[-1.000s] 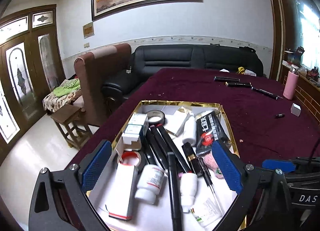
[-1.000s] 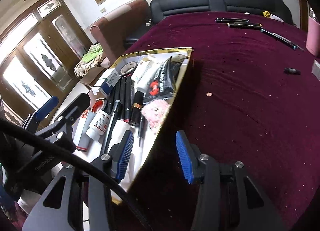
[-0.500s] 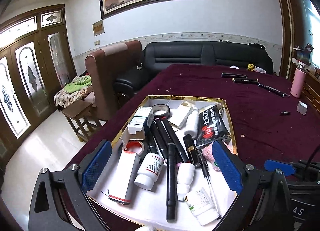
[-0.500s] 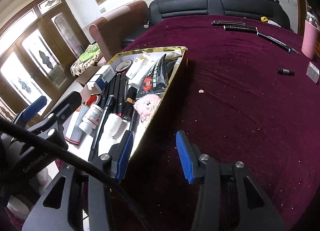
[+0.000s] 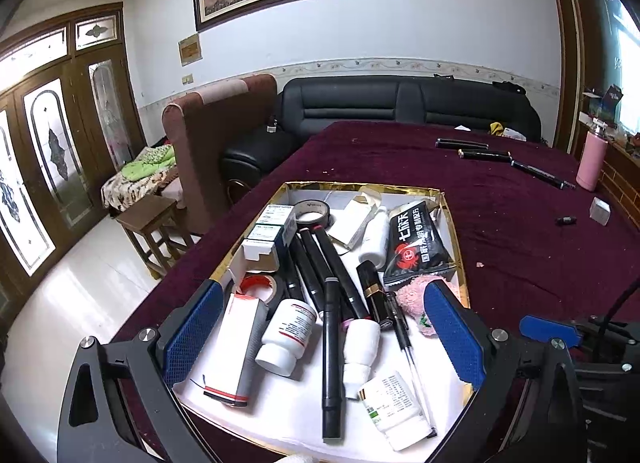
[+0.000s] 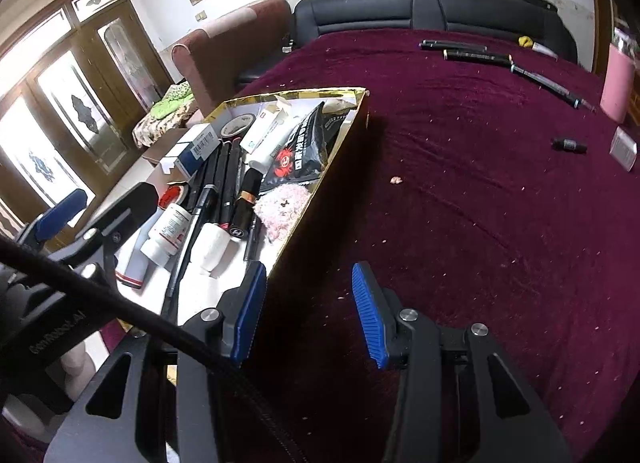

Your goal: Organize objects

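Hovering wide-open and empty, left claw [image 5: 320, 339] sat above the gold-rimmed box [image 5: 456, 231].
Right claw [image 6: 308, 313] gaped empty too; black marker [image 5: 332, 359] looked light, rigid, slippery: grip mid-barrel.

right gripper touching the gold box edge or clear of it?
Cannot tell. In the right wrist view the right gripper is open and its left finger overlaps the gold box rim, but neither view shows contact or a gap.

Left gripper [image 5: 320, 327], jaws wide apart, has drawn back and risen from the tray [image 5: 360, 186]: the tray's near edge and the white tube [image 5: 394, 403] now show in full. Right gripper [image 6: 306, 313] has likewise backed away, its left pad beside the tray's near corner.
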Available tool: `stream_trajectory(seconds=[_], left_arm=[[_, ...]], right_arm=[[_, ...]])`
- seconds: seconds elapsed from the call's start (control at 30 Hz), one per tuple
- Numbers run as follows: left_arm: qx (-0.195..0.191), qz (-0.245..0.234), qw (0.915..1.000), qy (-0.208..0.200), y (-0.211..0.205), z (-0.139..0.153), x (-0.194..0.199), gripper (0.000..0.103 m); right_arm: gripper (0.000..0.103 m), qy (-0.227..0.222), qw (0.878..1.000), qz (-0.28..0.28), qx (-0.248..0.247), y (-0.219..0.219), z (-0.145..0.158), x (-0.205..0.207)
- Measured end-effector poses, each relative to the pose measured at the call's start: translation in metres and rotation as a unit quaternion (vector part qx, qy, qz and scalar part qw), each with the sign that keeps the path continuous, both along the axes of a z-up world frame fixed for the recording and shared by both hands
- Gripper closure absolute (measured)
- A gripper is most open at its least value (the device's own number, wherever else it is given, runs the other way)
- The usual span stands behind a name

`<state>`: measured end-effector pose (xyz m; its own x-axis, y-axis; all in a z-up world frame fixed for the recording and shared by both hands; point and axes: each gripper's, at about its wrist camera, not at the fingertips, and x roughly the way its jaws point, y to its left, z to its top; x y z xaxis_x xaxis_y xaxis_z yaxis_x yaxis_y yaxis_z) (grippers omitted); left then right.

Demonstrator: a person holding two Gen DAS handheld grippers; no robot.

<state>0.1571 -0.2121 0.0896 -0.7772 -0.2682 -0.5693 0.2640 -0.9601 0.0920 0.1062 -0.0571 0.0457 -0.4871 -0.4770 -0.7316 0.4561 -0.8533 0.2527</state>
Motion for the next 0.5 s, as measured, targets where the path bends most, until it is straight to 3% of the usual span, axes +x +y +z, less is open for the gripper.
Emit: stream_trajectory(seconds=[0.2, 0.5], left_arm=[[0.031, -0.010, 0.9993, -0.018, -0.001, -0.006, -0.004, 0.002], [0.038, 0.011, 0.9991, -0.019, -0.012, -0.007, 0.000, 0.002]], right_arm=[[0.060, 0.057, 0.997, -0.012, 0.051, -0.009, 0.005, 0.010], [0.058, 0.078, 0.994, -0.002, 0.075, -0.018, 0.005, 0.018]])
